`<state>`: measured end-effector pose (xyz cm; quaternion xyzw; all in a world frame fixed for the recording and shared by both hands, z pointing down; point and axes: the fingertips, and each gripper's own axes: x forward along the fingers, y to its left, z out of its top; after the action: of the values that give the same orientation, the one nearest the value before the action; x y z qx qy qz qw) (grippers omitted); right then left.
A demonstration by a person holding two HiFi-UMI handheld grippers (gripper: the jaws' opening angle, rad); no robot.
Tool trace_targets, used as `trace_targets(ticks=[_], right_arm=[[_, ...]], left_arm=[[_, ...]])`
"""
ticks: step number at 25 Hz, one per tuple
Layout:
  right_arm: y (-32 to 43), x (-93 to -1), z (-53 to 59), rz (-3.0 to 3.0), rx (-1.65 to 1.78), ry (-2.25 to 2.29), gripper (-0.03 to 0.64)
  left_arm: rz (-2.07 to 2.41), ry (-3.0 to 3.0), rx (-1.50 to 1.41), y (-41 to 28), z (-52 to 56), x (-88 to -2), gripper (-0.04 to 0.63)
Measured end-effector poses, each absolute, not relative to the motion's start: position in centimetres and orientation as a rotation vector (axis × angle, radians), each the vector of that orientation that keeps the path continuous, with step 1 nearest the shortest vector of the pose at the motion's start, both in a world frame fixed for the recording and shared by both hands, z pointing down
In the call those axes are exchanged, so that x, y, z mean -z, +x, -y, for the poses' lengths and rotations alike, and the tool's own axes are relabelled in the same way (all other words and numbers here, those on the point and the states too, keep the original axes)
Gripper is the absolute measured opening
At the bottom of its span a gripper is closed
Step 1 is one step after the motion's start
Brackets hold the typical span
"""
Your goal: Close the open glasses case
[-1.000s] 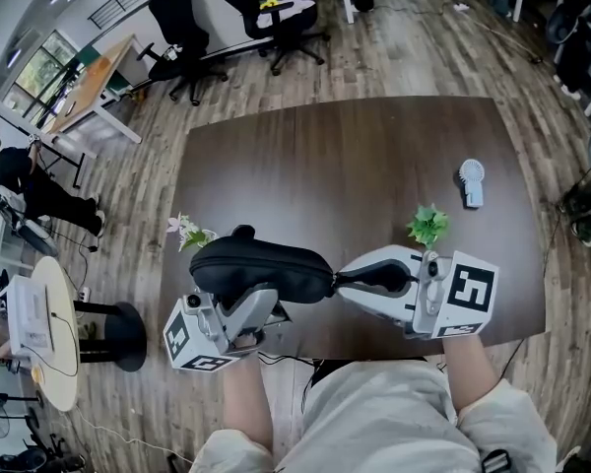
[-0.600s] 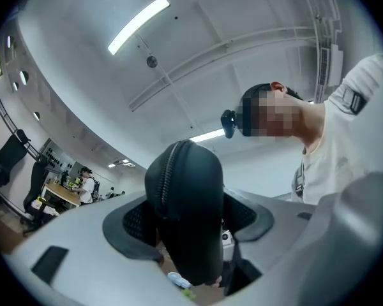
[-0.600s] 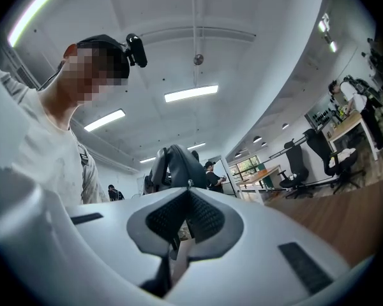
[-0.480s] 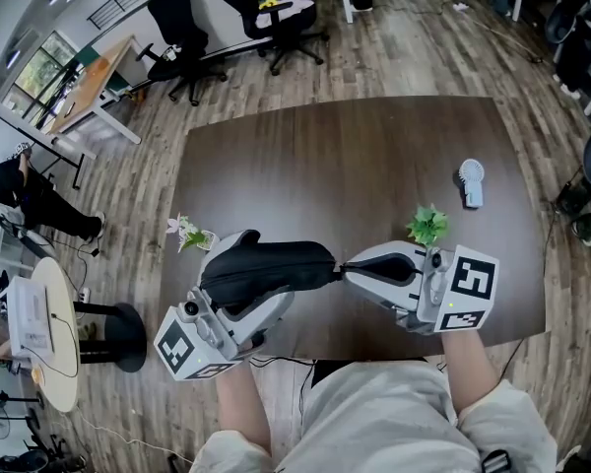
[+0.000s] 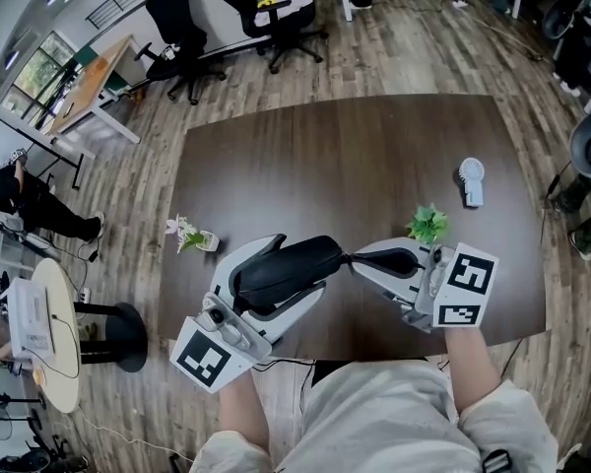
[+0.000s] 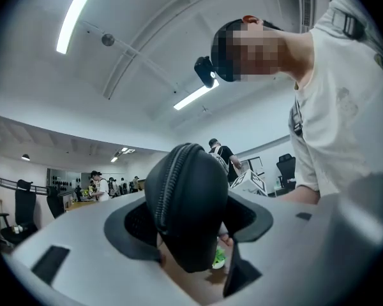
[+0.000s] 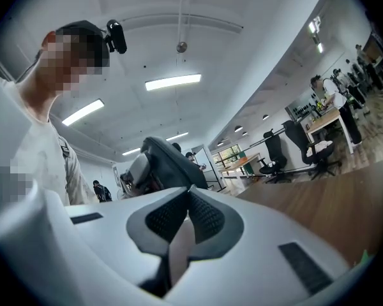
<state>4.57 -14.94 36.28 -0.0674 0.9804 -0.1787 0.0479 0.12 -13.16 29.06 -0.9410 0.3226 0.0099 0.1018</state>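
- The case (image 5: 288, 262) is hovering over the desk's (image 5: 355, 156) near edge, with the left gripper (image 5: 273, 276) clamping its middle, jaws wide.
- The right gripper (image 5: 355, 259), jaws pressed together, is meeting its right end.
- It is probably handling light, stiff-shelled and slightly slick; the zipper (image 6: 163, 190) end is looking like the best hold.

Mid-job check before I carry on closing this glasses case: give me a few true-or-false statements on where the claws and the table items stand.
1. The left claw holds the black glasses case. True; its jaws have just closed in slightly on it.
2. The right claw is wide open. False: its jaws are together, at the case's right end.
3. In the head view, the white fan lies on the left side of the table. False: it lies on the right, beyond the green plant.
4. The green plant stands close to the right claw. True.
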Motion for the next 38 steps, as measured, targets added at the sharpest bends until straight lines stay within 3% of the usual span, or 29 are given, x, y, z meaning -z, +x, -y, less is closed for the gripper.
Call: trace_targets(ticks=[18,22,34,38], right_arm=[[5.0,-35.7,14.5,-3.009,0.545,-0.194,0.008],[4.9,-36.0,14.7,-3.054,0.498,-0.243,0.008],[6.6,-32.8,15.3,-2.583,0.887,0.077,0.002],[5.4,-33.8,13.8,-2.670,0.909,0.165,0.002]], left_arm=[[-0.958,-2.536,0.588,2.3,14.5,-35.5,0.273],[-0.958,-2.524,0.560,2.5,14.6,-35.3,0.276],[-0.887,-2.567,0.252,4.5,11.6,-30.0,0.328],[-0.858,-2.511,0.298,4.9,11.5,-30.3,0.328]])
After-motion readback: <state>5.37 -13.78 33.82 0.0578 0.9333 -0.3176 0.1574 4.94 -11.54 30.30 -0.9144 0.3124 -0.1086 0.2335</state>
